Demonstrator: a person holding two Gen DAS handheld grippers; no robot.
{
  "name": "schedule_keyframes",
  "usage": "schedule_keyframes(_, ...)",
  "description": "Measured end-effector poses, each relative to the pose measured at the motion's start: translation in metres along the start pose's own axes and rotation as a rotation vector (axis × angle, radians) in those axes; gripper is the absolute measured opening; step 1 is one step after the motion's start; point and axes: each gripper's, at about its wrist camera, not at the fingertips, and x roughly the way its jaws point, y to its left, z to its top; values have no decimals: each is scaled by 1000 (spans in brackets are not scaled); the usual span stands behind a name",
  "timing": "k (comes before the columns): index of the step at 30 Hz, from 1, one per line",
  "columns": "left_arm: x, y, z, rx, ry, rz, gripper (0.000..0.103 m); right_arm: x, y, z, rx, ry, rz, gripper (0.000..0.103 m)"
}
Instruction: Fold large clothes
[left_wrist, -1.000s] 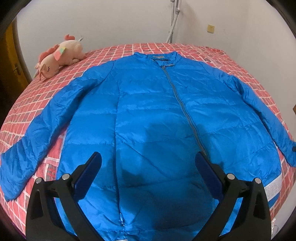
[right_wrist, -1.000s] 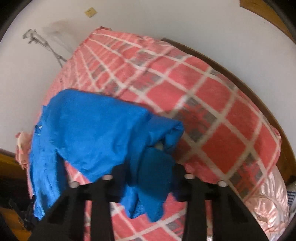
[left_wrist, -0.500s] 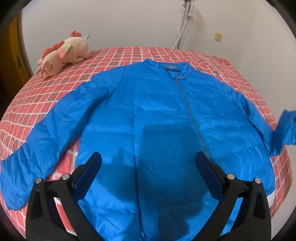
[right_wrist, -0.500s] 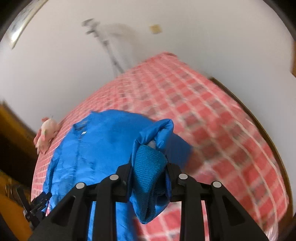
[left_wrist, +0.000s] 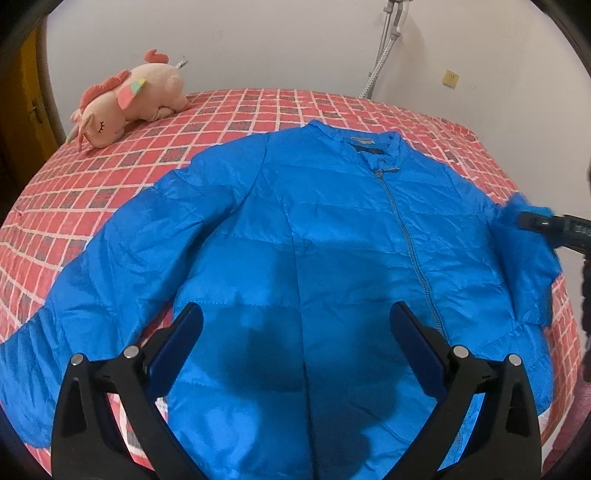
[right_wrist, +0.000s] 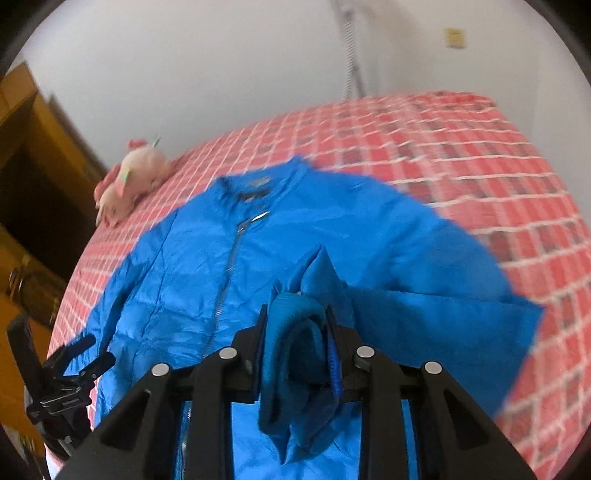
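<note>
Swinging inward off the bed, the right gripper jaws stay clamped on the jacket's cuff, starting the sleeve fold; left gripper jaws apart, empty.

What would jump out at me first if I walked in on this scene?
A bright blue puffer jacket lies spread, zipped up, across a red checked bedspread. A pink plush unicorn rests by the wall at the far corner. The right gripper pinches the cuff of one sleeve, lifted over the jacket, while the left gripper hovers open above the hem.
</note>
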Motion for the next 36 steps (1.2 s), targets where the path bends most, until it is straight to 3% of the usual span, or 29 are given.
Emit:
schedule_keyframes(4,2,3,5,3,4,-11,100,34,18,4,-45,62,88,28)
schedule_keyframes(6,2,3,8,3,6,-28,100,41,24,5,-63,86,146,35)
schedule_keyframes(10,4,-6,15,7,25,-83,100,23,20,3,-57,79,276,43)
schedule_keyframes(12,8,-18,19,15,42,-119,100,7,10,4,-51,47,287,43)
schedule_keyframes(18,38,-81,23,84,167,-264,100,-39,-50,-5,32,-97,27,44)
schedule_keyframes(23,74,-137,25,141,247,-300,99,-52,-94,-15,117,-157,-10,44)
schedule_keyframes(24,81,-146,26,146,257,-309,96,-51,-96,-16,121,-156,-4,44)
schedule_keyframes(27,96,-166,25,155,292,-345,63,-53,-104,-17,126,-158,-2,44)
schedule_keyframes(31,95,-172,26,164,249,-355,36,-60,-115,-17,141,-177,11,44)
schedule_keyframes(34,85,-161,29,135,213,-388,25,-73,-122,-18,153,-224,27,44)
schedule_keyframes(36,70,-148,35,116,149,-379,23,-82,-125,-17,157,-263,45,44)
